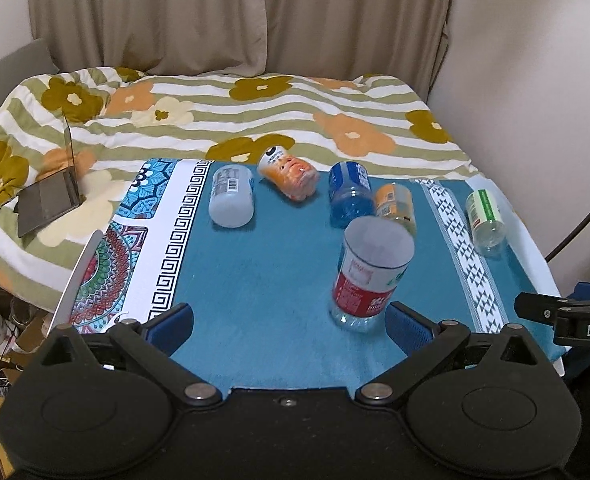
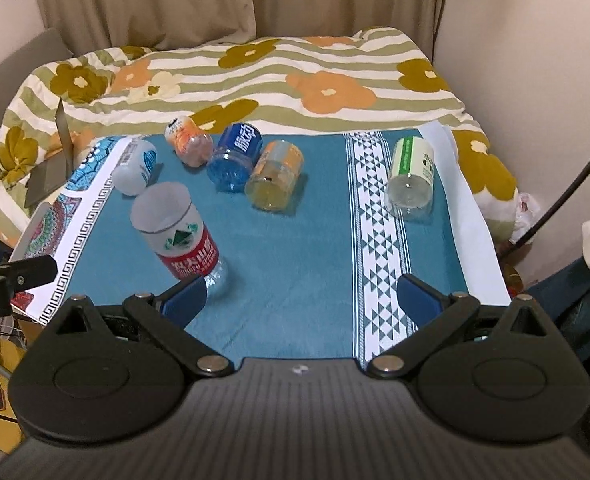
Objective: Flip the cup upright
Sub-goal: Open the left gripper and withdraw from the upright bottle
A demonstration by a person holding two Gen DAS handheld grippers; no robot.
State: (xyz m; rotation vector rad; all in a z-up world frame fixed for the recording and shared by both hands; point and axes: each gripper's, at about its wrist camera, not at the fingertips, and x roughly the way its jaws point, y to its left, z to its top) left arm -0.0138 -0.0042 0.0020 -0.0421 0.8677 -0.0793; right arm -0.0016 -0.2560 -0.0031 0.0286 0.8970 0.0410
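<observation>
Several cut-bottle cups are on a teal cloth (image 1: 263,280). A red-labelled cup (image 1: 369,276) stands upright near the front; it also shows in the right wrist view (image 2: 179,236). The others lie on their sides: a white one (image 1: 233,196), a peach one (image 1: 289,174), a blue one (image 1: 349,194), an orange one (image 1: 395,206) and a green-labelled one (image 1: 485,216). My left gripper (image 1: 291,328) is open and empty, its right finger beside the red cup. My right gripper (image 2: 303,296) is open and empty, its left finger near the red cup's base.
The cloth covers a small table against a bed with a flowered quilt (image 1: 255,116). A laptop (image 1: 51,196) lies on the quilt at left. A wall (image 1: 535,80) is at right. Clutter lies on the floor at lower left.
</observation>
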